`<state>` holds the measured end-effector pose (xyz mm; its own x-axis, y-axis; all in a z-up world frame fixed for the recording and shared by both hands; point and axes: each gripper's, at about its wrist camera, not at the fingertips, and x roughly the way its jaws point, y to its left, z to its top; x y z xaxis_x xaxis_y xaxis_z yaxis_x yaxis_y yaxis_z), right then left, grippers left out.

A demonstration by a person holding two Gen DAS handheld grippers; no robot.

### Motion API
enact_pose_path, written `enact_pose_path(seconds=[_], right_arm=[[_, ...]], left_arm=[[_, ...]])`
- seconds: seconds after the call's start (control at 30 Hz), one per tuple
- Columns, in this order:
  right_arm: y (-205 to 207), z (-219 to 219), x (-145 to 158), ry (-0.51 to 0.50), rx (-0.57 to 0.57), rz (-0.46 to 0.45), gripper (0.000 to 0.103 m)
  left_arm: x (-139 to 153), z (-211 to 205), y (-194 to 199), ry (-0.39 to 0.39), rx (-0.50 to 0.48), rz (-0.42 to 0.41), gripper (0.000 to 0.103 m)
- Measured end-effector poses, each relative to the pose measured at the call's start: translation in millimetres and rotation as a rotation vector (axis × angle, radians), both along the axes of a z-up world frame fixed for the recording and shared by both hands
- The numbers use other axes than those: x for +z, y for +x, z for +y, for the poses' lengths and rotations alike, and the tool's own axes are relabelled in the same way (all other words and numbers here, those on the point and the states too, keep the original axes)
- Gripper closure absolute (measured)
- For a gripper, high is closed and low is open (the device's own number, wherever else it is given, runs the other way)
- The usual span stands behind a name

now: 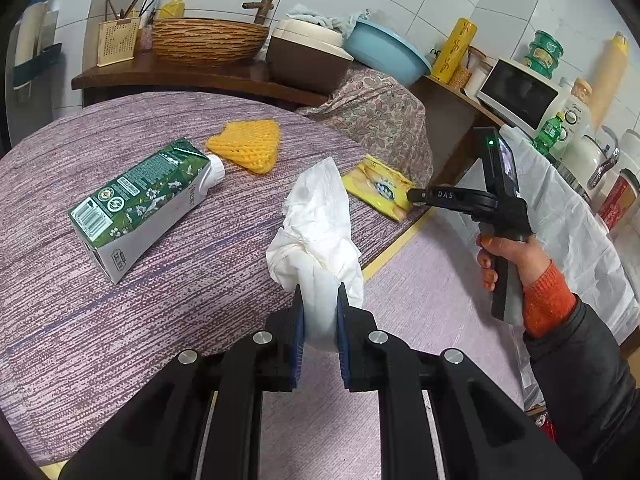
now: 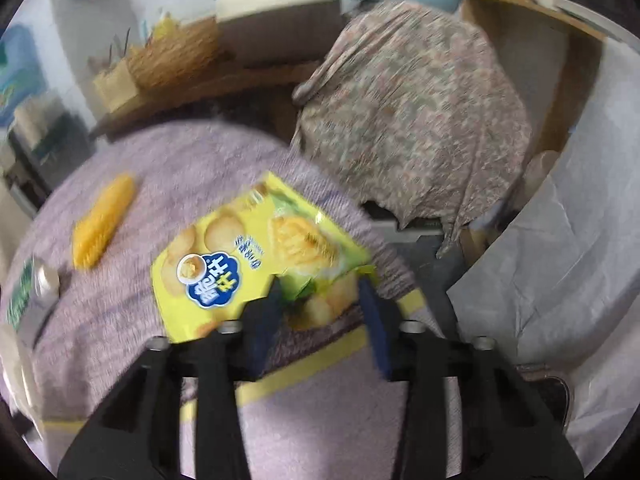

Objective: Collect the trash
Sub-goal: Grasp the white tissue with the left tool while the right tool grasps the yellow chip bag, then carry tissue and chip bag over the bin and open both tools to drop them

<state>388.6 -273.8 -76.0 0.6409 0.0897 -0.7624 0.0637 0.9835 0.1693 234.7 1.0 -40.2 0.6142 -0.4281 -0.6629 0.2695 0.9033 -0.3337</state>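
Observation:
My left gripper (image 1: 319,294) is shut on a crumpled white tissue (image 1: 316,224) and holds it above the round table's near edge. A green and white drink carton (image 1: 142,204) lies on its side on the table. A yellow foam net (image 1: 246,144) lies behind it. A yellow snack bag (image 1: 380,186) lies at the table's right edge. My right gripper (image 1: 414,195) reaches it from the right. In the right wrist view the snack bag (image 2: 240,256) has its near corner between the open fingers of that gripper (image 2: 320,284). The foam net (image 2: 102,228) lies to the left.
The purple woven tablecloth (image 1: 120,320) covers the table. A floral cloth bundle (image 1: 380,116) sits behind the table. A wooden shelf (image 1: 180,74) holds a basket, a box and a blue basin. A white sheet (image 1: 560,216) and a counter with a microwave stand at the right.

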Motion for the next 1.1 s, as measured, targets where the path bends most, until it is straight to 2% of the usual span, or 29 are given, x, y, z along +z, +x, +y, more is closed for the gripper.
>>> enact_pose_path(seconds=[0.03,0.1,0.13,0.23,0.3,0.37,0.53,0.7,0.8,0.9,0.97,1.1], right_arm=[[-2,1,0,-0.003,0.006,-0.007,0.078],[-7,8,1,-0.005,0.044,-0.002,0.092],[-9,11,1,0.003,0.062,0.0,0.096],[-23,13,5,0.026,0.069,-0.015,0.099],[-38,10,9,0.097,0.088,-0.034,0.101],[-54,7,14,0.122,0.099,-0.058,0.101],[-113,-11,31,0.19,0.109,-0.131,0.101],[-196,-47,45,0.189,0.057,-0.233,0.101],[-244,-80,46,0.184,-0.009,-0.277,0.101],[-281,-113,42,0.192,-0.081,-0.296,0.101],[-307,-134,37,0.178,-0.137,-0.299,0.101],[-345,-167,24,0.153,-0.227,-0.292,0.101]], left_arm=[[-1,0,0,0.003,0.0,0.001,0.089],[0,0,1,0.004,0.0,0.0,0.089],[0,0,2,0.005,0.002,0.0,0.089],[0,0,2,0.01,0.007,-0.004,0.089],[-1,2,2,0.011,0.01,-0.006,0.089],[-1,1,1,0.013,0.006,-0.01,0.089],[-2,-5,-3,0.019,-0.011,-0.021,0.089],[-6,-22,-6,0.037,-0.032,-0.015,0.089],[-2,-48,-16,0.051,-0.091,-0.031,0.089],[5,-82,-29,0.06,-0.159,-0.056,0.089],[8,-107,-36,0.033,-0.212,-0.044,0.089],[10,-154,-48,0.029,-0.286,-0.041,0.089]])
